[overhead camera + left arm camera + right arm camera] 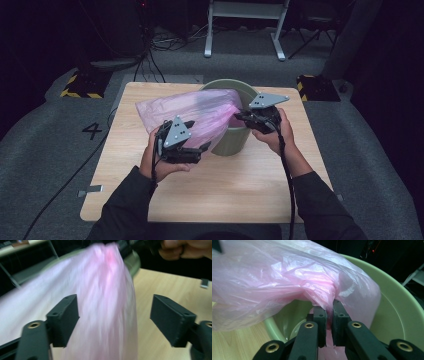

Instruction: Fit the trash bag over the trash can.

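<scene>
Dark sleeves and both hands are being seen nearest the camera, over a pale wooden table ringed by grey carpet. Ahead of the right gripper, a green bin is being entered by a pink plastic bag; bag film is being pinched between that gripper's closed jaws above the bin's mouth. Beside the bin, the left gripper is being held with jaws spread, the bag lying loose between them. Bare tabletop is being left toward the near edge.
</scene>
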Demonstrator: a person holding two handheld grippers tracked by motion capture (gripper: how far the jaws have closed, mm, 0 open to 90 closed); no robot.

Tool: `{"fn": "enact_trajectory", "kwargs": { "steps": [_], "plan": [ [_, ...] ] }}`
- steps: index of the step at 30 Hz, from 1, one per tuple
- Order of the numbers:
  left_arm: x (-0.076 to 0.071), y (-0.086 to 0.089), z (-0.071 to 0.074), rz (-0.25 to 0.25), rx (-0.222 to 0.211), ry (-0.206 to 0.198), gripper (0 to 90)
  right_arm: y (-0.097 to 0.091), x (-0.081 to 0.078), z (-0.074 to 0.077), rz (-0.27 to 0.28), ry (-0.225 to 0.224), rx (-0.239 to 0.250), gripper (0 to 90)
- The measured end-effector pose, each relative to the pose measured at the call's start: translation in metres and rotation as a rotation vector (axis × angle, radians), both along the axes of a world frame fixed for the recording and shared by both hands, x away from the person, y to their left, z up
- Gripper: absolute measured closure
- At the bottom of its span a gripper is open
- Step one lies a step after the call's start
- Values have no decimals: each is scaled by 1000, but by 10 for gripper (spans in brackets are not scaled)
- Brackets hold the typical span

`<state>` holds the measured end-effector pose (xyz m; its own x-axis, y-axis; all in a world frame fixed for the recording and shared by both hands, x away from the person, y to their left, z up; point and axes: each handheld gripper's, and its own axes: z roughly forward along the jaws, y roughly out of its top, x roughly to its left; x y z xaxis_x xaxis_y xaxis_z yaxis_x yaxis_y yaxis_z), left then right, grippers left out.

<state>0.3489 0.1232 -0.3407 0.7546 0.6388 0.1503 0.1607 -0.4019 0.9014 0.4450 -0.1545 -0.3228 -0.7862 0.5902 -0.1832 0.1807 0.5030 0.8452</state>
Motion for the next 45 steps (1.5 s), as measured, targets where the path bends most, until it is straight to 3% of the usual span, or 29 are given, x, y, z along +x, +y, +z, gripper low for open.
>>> {"fn": "enact_trajectory", "kwargs": {
  "steps": [2,5,9,12,15,17,18,20,21,23,25,26,28,31,32,38,45],
  "plan": [
    [-11,6,-10,16,23,1,193,-6,3,-2,-23,19,6,847],
    [-19,16,-14,36,5,-11,188,-13,7,-4,-44,38,10,847],
    [-20,25,-19,58,3,-15,181,-18,11,-5,-68,49,11,844],
    [-15,33,-26,67,-5,6,193,-27,15,-7,-88,60,22,840],
    [-8,33,-31,61,-2,8,334,-31,18,-8,-99,65,23,829],
    [-6,32,-32,45,2,7,500,-33,18,-9,-104,66,27,819],
    [-2,31,-33,29,15,-13,601,-35,20,-9,-106,69,33,803],
    [0,30,-33,21,20,-25,727,-35,20,-9,-105,69,30,791],
    [2,27,-32,25,34,-52,787,-36,20,-9,-92,64,29,724],
    [3,26,-31,29,41,-66,848,-37,19,-9,-92,62,28,628],
    [4,23,-26,22,39,-91,877,-39,19,-8,-41,77,43,468],
    [4,22,-24,28,46,-107,879,-40,17,-8,-16,86,51,429],
    [4,21,-21,26,42,-111,880,-42,12,-5,-5,64,60,326],
    [5,20,-12,17,25,-118,879,-45,4,0,31,45,68,273],
    [6,19,-6,16,25,-133,879,-45,-3,5,60,17,74,260],
    [10,5,10,-10,32,-156,879,-35,-18,16,136,-13,120,261],
    [14,-15,20,-49,34,-172,872,-6,-27,17,202,-39,63,264]
  ]
}}
